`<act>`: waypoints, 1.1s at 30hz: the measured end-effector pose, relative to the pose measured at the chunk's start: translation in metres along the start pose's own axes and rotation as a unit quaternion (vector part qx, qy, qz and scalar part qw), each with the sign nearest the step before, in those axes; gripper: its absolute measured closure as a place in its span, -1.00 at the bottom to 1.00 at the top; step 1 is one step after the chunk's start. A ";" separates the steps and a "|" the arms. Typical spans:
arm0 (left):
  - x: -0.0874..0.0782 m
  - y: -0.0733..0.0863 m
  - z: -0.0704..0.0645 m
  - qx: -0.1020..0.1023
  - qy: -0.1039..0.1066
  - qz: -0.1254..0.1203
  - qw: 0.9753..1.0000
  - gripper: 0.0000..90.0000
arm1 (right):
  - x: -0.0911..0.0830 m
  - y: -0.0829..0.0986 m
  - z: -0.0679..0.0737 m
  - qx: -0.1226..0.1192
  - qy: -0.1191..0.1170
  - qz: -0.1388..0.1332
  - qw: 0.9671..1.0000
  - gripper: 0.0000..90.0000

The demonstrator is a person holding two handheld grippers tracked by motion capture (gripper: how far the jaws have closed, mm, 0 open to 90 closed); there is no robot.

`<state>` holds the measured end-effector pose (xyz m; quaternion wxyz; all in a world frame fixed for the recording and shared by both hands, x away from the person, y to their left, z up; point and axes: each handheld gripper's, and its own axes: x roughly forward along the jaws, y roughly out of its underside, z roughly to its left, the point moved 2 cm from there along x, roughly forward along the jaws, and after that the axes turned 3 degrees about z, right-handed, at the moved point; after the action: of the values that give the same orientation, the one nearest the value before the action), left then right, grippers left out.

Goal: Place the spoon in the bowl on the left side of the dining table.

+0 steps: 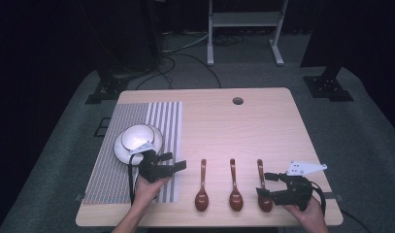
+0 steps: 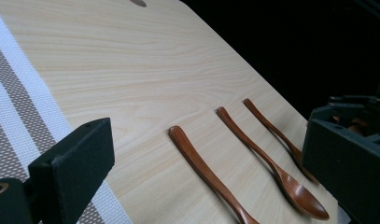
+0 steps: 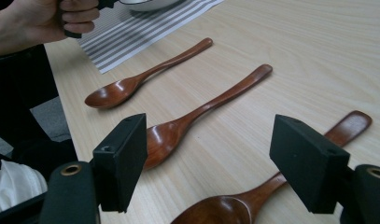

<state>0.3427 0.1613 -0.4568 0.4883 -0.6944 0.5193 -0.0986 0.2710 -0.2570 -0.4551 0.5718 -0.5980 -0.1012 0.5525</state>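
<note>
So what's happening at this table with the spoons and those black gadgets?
A person sits at a light wooden table, holding a black two-jaw tool in each hand. Three brown wooden spoons lie in a row. The right tool hangs open over the rightmost brown wooden spoon, jaws on either side, nothing gripped yet. The left tool is also open and empty, over the grey striped placemat near a white bowl on a white saucer.

- A placemat (image 1: 115, 160) lies on the left part of the table (image 1: 263, 126).
- A bowl (image 1: 137, 137) sits on a plate (image 1: 122, 151) on the placemat.
- Three spoons, left (image 1: 202, 189), middle (image 1: 235, 188) and right (image 1: 263, 187), lie side by side right of the placemat, bowls toward the near edge.
</note>
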 end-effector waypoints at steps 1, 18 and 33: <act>-0.001 0.000 0.001 -0.001 -0.002 -0.001 1.000 -0.96 | 0.000 0.000 0.000 0.000 0.000 0.000 1.000 -0.42; 0.000 0.002 -0.002 0.016 -0.008 0.003 1.000 -0.96 | 0.031 -0.025 0.020 -0.047 -0.043 0.039 0.997 -0.41; -0.001 0.003 -0.002 0.016 -0.009 0.005 1.000 -0.96 | 0.077 -0.050 0.047 -0.101 -0.092 0.084 0.987 -0.41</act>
<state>0.3386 0.1611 -0.4576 0.5042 -0.6851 0.5166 -0.0979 0.2880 -0.1556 -0.4451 0.4487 -0.6056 -0.1580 0.6378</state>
